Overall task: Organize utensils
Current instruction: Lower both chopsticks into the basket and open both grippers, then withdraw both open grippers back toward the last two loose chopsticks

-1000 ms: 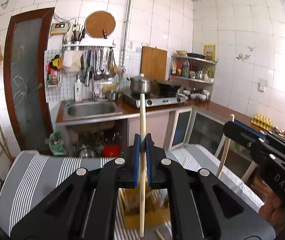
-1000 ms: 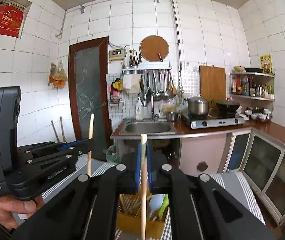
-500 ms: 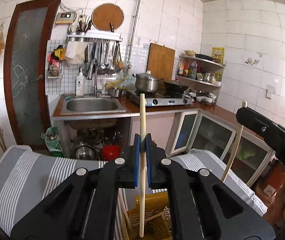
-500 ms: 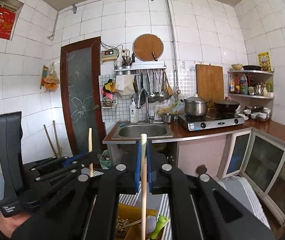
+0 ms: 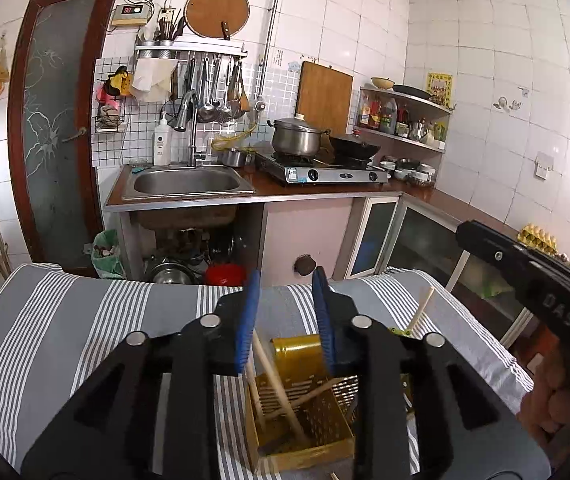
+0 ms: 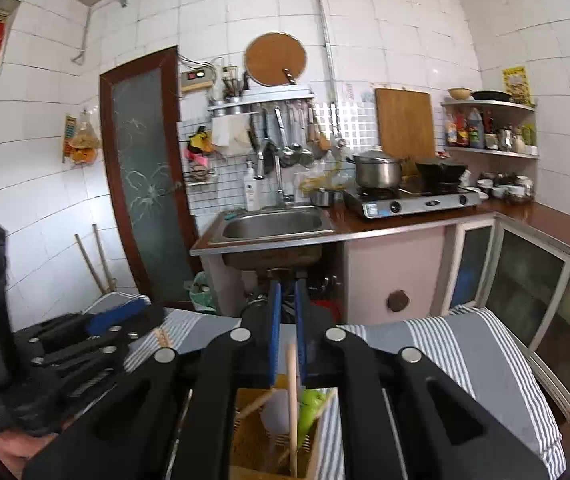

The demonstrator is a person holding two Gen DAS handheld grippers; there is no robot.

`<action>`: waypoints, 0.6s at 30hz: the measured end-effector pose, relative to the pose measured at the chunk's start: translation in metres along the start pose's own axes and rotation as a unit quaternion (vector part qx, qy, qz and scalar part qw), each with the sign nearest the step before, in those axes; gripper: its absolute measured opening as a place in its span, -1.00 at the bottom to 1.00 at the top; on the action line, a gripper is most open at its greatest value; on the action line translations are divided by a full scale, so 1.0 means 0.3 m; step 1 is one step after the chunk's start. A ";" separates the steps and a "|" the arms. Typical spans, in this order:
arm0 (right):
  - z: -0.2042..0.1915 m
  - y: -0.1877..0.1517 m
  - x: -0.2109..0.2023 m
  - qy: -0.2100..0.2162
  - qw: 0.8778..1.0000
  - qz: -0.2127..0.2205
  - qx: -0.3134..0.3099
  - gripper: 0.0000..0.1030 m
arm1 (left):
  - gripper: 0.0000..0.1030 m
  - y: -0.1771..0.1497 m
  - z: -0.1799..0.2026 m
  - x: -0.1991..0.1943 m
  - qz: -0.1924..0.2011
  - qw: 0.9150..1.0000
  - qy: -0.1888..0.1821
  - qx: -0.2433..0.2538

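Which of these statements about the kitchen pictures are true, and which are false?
1. The left claw clamps a wooden chopstick. False: its jaws are opening, and the pale wooden chopstick leans loose in the yellow perforated plastic basket.
2. The basket stands on a grey cloth with white stripes. True.
3. The round steel pot with a lid sits in the sink. False: it is on the silver gas stove.
4. A green utensil is in the basket. True.
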State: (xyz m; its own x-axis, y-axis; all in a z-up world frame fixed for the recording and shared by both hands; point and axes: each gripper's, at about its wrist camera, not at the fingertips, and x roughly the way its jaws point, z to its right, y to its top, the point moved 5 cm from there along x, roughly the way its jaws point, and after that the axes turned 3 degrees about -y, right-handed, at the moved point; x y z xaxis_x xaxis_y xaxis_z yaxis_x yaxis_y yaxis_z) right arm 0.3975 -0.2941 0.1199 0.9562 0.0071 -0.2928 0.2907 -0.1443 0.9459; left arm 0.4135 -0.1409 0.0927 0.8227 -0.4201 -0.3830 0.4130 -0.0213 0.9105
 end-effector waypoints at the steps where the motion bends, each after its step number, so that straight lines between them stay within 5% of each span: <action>1: 0.011 0.002 -0.008 0.000 1.000 -0.003 0.001 -0.85 | -0.43 0.006 0.001 -0.020 0.002 1.000 0.002 0.002; 7: 0.048 -0.006 -0.106 -0.022 1.000 0.004 -0.012 -0.80 | -0.42 0.012 -0.004 -0.163 0.010 0.999 0.030 0.018; 10: 0.077 -0.047 -0.182 -0.030 1.000 0.004 -0.009 -0.20 | -0.31 -0.021 -0.019 -0.238 0.009 0.999 0.043 0.024; 18: 0.094 -0.253 -0.365 -0.036 0.999 -0.031 -0.019 -0.20 | -0.20 -0.220 -0.080 -0.410 -0.009 0.998 0.066 0.020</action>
State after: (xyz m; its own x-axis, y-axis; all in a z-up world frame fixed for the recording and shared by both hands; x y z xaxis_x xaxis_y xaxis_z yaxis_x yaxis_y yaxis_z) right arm 0.2698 -0.3118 0.0761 0.9317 -0.0556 -0.3591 0.3518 -0.1089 0.9297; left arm 0.2945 -0.0661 0.0759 0.8601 -0.2969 -0.4148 0.4150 -0.0658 0.9075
